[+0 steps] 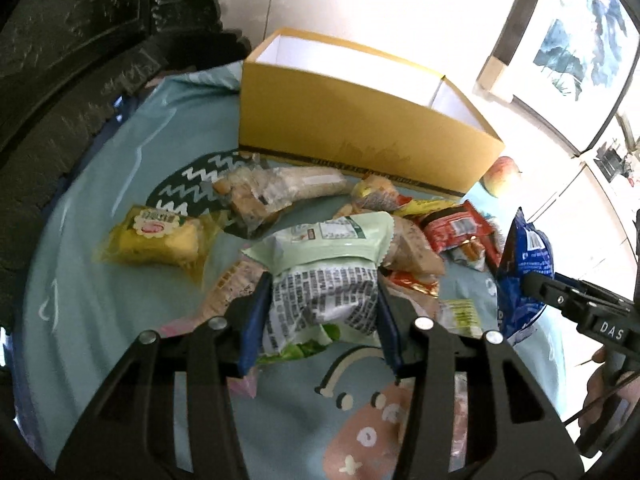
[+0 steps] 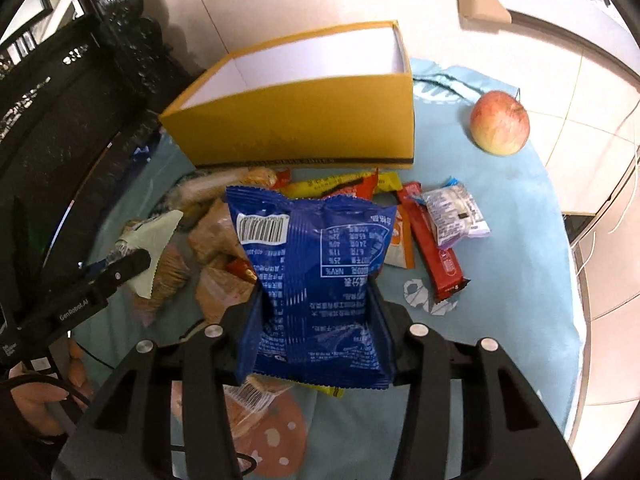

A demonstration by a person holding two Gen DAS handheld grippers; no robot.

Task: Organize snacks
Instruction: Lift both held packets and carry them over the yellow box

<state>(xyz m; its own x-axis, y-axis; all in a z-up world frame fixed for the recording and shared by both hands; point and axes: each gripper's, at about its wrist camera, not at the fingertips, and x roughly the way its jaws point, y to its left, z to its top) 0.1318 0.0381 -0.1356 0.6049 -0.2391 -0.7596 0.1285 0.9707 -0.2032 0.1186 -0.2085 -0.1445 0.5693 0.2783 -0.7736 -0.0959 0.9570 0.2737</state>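
- Yellow cardboard box stands open-topped at the far side of a pale blue cloth; its white inside looks bare from both views, so by my reading the sorting is at an early stage.
- Left gripper is clamped on a pale green packet, which bulges between the blue pads and seems raised a little off the heap in front of the box.
- Right gripper is clenched on a blue bag, held upright with its barcode uppermost, in front of the box's near wall.
- Loose snacks lie in front of the box: a yellow packet toward its left end, a long clear-wrapped roll close under its near wall, a red bar and a small white-and-purple packet toward its right end.
- An apple sits on the cloth just right of the box, apart from it.
- Step in hand, as I judge it: both picks are made, and carrying to the box comes next.
- That next move calls for lifting each pack above the box's near wall, moving it forward over the opening, then letting go; the two arms are close together, so going one at a time would avoid a knock.
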